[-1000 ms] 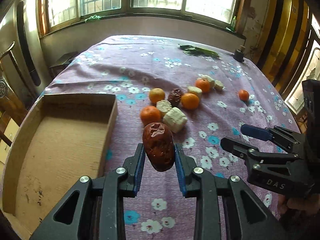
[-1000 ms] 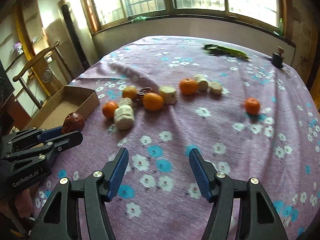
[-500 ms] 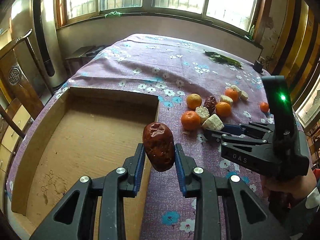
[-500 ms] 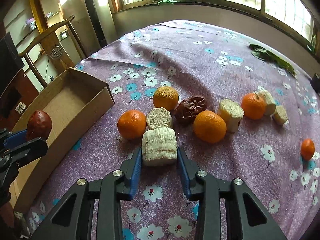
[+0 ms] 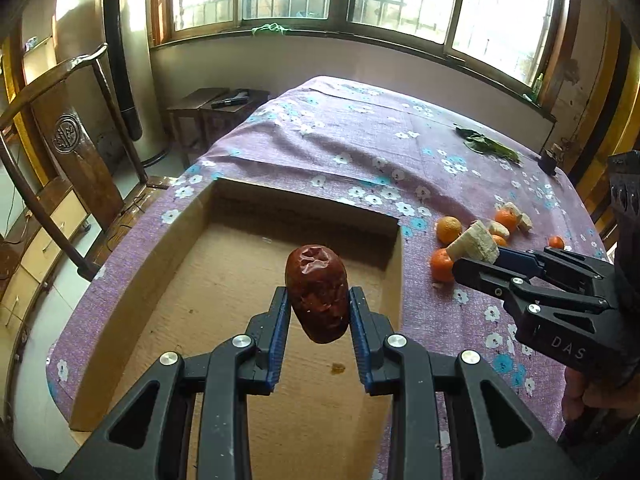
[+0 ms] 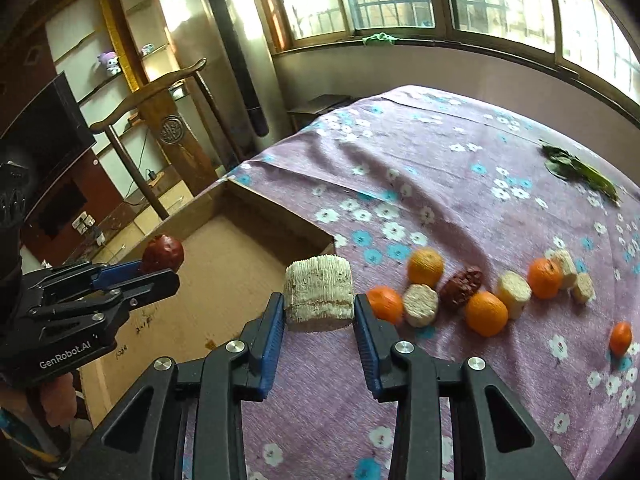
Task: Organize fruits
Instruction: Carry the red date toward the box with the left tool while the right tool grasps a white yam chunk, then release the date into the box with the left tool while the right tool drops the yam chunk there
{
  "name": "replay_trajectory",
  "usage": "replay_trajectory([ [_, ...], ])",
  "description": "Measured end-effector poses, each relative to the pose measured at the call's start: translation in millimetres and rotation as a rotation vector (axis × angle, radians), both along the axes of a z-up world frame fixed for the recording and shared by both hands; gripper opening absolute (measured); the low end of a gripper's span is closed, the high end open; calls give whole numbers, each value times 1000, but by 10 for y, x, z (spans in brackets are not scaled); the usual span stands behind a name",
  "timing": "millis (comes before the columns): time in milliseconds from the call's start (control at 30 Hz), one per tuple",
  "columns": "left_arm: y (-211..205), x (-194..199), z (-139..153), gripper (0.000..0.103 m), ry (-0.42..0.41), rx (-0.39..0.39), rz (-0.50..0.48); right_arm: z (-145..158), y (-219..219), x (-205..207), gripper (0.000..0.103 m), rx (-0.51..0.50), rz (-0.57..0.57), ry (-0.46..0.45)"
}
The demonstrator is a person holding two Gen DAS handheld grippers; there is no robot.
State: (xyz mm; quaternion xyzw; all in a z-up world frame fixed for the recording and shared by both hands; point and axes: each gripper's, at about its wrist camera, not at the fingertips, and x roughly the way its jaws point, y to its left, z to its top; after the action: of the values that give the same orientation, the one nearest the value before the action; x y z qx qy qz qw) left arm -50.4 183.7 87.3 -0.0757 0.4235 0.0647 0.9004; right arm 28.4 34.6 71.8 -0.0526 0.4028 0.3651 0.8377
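Observation:
My left gripper [image 5: 318, 312] is shut on a wrinkled dark red date [image 5: 318, 292] and holds it above the open cardboard box [image 5: 224, 280]. My right gripper [image 6: 319, 312] is shut on a pale ribbed chunk [image 6: 319, 298] and holds it above the cloth beside the box's right wall [image 6: 276, 224]. The right gripper and chunk [image 5: 474, 242] show at the right of the left wrist view. The left gripper and date [image 6: 163, 254] show at the left of the right wrist view, over the box.
Several oranges [image 6: 486, 314], pale chunks [image 6: 420, 305] and another date [image 6: 462, 282] lie in a row on the purple flowered tablecloth [image 6: 440, 160]. Green leaves [image 6: 576, 170] lie far back. A wooden chair [image 5: 60, 152] stands left of the table.
My left gripper has carried the date further over the box. My right gripper has lifted the pale chunk off the cloth and moved it left toward the box.

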Motion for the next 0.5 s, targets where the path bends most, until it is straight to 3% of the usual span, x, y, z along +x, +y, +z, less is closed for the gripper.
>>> replay_trajectory([
  [233,281,187,-242,28,78,6,67,-198,614,97,38,-47,95,38],
  [500,485,285,-464,28,144,5,143,-464,1002,186,38,-117,139,68],
])
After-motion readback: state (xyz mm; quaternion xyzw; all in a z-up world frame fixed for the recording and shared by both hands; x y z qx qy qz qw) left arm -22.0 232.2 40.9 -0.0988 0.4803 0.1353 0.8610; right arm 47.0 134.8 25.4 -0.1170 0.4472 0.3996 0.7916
